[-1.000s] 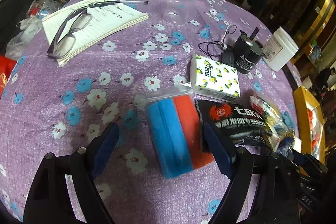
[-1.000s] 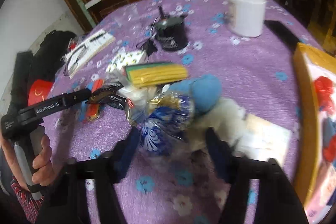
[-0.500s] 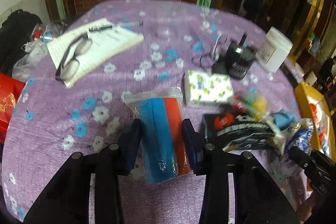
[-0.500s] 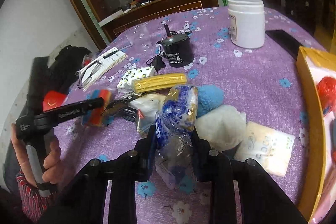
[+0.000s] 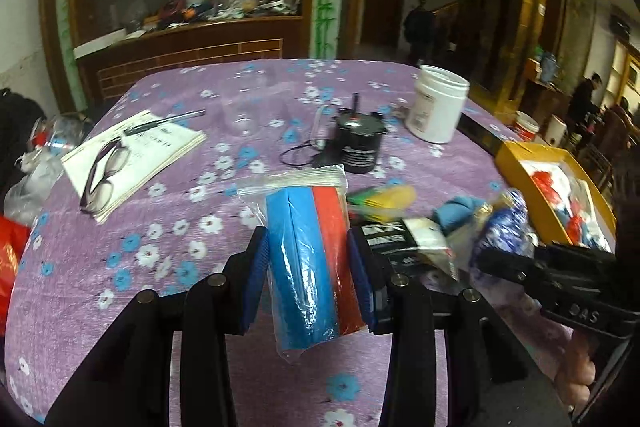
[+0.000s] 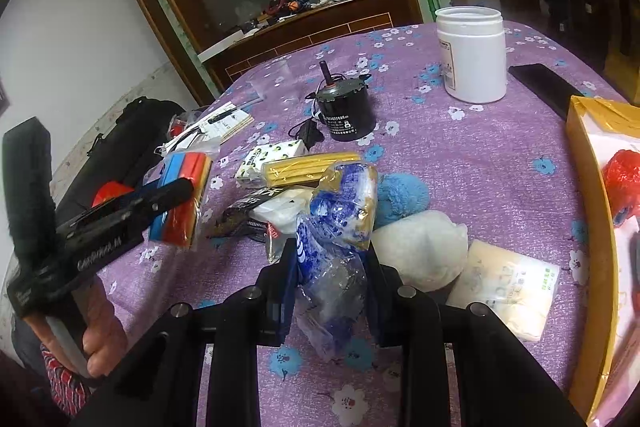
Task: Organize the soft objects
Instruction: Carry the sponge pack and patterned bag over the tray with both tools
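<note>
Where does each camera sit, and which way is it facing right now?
Left wrist: on the left gripper, facing across the table, fingers clamping the bagged blue and red sponges.
Right wrist: on the right gripper, facing the same way, clamping a blue and white bag.
Shared: white jar, and each shows the other gripper.

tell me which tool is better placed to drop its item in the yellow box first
Right, probably. The right tool grips the blue-patterned bag, and the yellow box lies just to its right. The left tool, clamped on the bagged sponges, sits farther away, with the soft pile between.
</note>
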`<action>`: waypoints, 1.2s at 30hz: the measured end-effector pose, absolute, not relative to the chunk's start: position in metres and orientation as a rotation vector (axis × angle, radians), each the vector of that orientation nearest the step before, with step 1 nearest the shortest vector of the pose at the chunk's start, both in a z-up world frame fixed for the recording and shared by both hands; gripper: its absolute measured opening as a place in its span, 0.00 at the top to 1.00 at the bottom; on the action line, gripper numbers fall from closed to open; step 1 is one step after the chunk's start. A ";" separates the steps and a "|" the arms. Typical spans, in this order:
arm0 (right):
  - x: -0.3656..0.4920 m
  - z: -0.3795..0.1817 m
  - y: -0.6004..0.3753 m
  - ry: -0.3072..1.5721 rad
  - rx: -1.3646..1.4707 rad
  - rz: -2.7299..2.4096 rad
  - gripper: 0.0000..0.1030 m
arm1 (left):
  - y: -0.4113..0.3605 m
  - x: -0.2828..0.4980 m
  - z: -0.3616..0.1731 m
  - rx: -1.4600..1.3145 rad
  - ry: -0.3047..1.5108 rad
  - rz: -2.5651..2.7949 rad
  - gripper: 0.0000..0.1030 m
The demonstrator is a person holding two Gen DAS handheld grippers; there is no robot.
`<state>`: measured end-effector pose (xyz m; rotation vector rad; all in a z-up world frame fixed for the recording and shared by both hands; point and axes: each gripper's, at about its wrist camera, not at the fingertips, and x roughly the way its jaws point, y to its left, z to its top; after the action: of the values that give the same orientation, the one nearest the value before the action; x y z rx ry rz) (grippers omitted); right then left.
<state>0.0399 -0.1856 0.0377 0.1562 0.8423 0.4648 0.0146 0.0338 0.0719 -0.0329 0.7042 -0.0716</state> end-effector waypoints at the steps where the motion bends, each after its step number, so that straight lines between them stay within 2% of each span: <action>1: 0.040 0.038 -0.186 0.837 0.150 0.458 0.71 | 0.031 0.014 0.072 -0.021 0.701 -0.074 0.64; 15: 0.023 0.044 -0.196 0.800 0.140 0.384 0.71 | 0.016 -0.007 0.084 0.002 0.616 -0.127 0.64; 33: -0.013 0.076 -0.254 0.771 0.295 0.403 0.71 | -0.015 -0.021 0.099 0.005 0.625 -0.202 0.64; 36: -0.011 0.072 -0.254 0.806 0.275 0.411 0.68 | -0.025 -0.025 0.102 0.006 0.615 -0.217 0.64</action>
<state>-0.0106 -0.2541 0.0722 0.2746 0.8059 0.4106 -0.0249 -0.0247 0.1022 0.0062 0.6149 -0.2172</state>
